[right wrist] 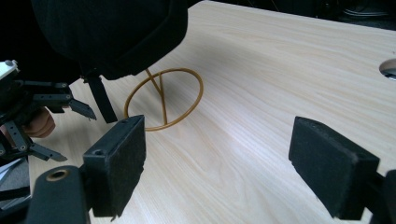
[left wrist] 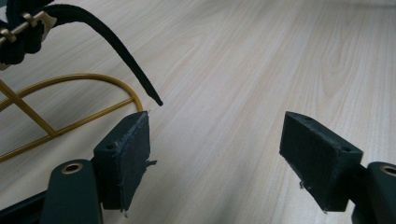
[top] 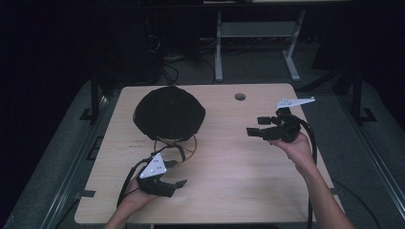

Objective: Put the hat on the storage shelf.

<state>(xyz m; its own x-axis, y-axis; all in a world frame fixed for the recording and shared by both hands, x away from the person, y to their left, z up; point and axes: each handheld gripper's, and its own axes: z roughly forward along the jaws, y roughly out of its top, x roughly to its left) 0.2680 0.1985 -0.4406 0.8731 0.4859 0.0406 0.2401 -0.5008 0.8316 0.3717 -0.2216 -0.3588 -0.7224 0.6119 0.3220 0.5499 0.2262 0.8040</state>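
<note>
The left gripper [top: 171, 174] sits nearest, low over the front left of the table [top: 229, 181], held from below by the left hand [top: 133, 199] with the forearm coming in from the bottom edge. Its jaws are spread wide with nothing between them. In the left gripper view its pads [left wrist: 126, 156] are blocky, black and matte, with frayed edges, and bare pale wood grain lies between them. A grey three-cornered plate rides on top of it, and a black cable loops back toward the wrist.

Just beyond the left gripper stands a thin gold wire stand [top: 175, 145], a round ring on the tabletop with a crossed upright rising from it. A black strap [left wrist: 116, 44] with a small brass buckle hangs down above the ring, its free end tapering near the left jaw without touching it.

On the stand rests a black cap [top: 168, 112], a rounded dome of dull, soft-looking fabric, at the left middle of the table. In the right gripper view the cap [right wrist: 112, 32] overhangs the stand [right wrist: 164, 98], and the left gripper [right wrist: 60, 123] shows at the far left.

The right gripper [top: 261, 126] is held above the right side of the table, well apart from the cap, pointing left toward it. The right hand [top: 298, 148] grips it from below with the wrist raised. Its jaws are also open wide and empty, with thick foam-like pads [right wrist: 119, 163].

The table is light laminate with a smooth woodgrain and rounded corners. A small round hole [top: 240, 97] sits near its far edge.
</note>
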